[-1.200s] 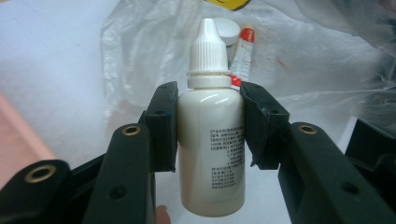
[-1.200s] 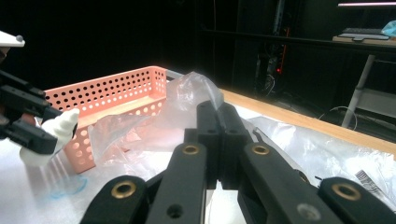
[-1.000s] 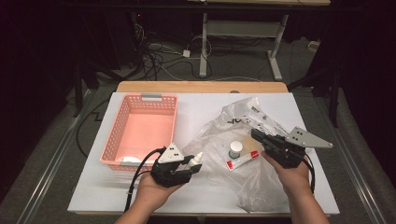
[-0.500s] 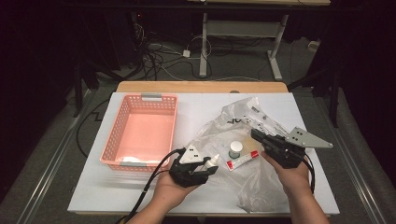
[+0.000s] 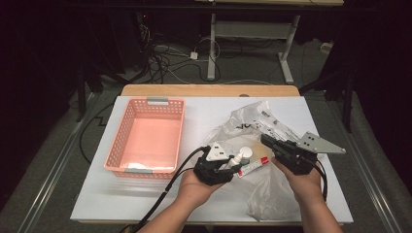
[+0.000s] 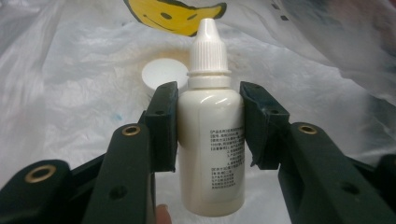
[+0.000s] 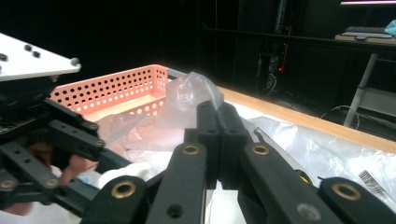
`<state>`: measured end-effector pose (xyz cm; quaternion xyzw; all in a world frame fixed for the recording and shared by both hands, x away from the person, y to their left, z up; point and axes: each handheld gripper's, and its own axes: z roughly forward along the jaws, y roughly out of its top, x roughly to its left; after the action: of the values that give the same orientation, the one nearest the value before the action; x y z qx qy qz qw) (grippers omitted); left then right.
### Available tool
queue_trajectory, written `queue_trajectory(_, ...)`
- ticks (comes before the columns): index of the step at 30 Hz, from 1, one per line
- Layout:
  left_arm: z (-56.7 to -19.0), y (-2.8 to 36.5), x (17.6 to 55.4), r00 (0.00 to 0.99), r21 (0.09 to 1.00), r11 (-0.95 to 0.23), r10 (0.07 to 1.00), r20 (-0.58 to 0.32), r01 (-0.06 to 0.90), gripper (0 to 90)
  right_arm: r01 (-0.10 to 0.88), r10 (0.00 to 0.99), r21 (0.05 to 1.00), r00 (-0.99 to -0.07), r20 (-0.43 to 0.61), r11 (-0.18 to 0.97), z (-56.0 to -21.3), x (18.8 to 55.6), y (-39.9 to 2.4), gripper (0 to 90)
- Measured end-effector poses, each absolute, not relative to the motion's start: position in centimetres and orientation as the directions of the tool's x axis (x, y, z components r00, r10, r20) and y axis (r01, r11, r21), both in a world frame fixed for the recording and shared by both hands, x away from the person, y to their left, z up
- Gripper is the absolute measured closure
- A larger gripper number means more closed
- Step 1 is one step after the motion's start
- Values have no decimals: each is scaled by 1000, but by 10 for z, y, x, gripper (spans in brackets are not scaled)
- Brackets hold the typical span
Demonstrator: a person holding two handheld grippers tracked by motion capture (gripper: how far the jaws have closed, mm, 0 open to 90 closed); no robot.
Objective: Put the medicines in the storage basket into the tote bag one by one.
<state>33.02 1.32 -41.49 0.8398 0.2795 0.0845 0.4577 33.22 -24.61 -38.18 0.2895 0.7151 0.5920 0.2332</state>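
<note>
My left gripper is shut on a small white dropper bottle, pads pressed on both sides of its body, with the nozzle cap pointing away. It hovers at the mouth of a clear plastic bag. Inside the bag lie a white round lid and a red-and-white tube. My right gripper is shut on a fold of the bag's film and holds that edge up.
A pink perforated basket stands left of the bag, with something white near its front wall. The white table top ends in a wooden strip at the far side. The bag bears a yellow smiling banana print.
My left gripper has carried the dropper bottle to the right, from in front of the basket to the bag's mouth. The right gripper has kept still on the bag.
</note>
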Motion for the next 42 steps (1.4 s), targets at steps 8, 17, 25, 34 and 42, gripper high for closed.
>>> queue_trajectory(8,-425,0,361,775,811,-420,628,-63,407,583,137,689,982,-725,11,128,-381,332,-246,900)
queue_trajectory(17,-439,-10,398,721,784,-420,691,-49,457,582,145,683,981,-730,20,127,-383,335,-243,900)
queue_trajectory(25,-458,-18,420,709,742,-447,704,-53,499,580,147,681,981,-731,23,125,-384,335,-243,900)
queue_trajectory(34,-456,-18,427,702,751,-420,708,-81,510,516,149,682,981,-731,25,124,-385,336,-243,900)
queue_trajectory(42,-450,-13,412,724,750,-446,687,-64,489,426,153,685,980,-728,26,125,-385,336,-244,900)
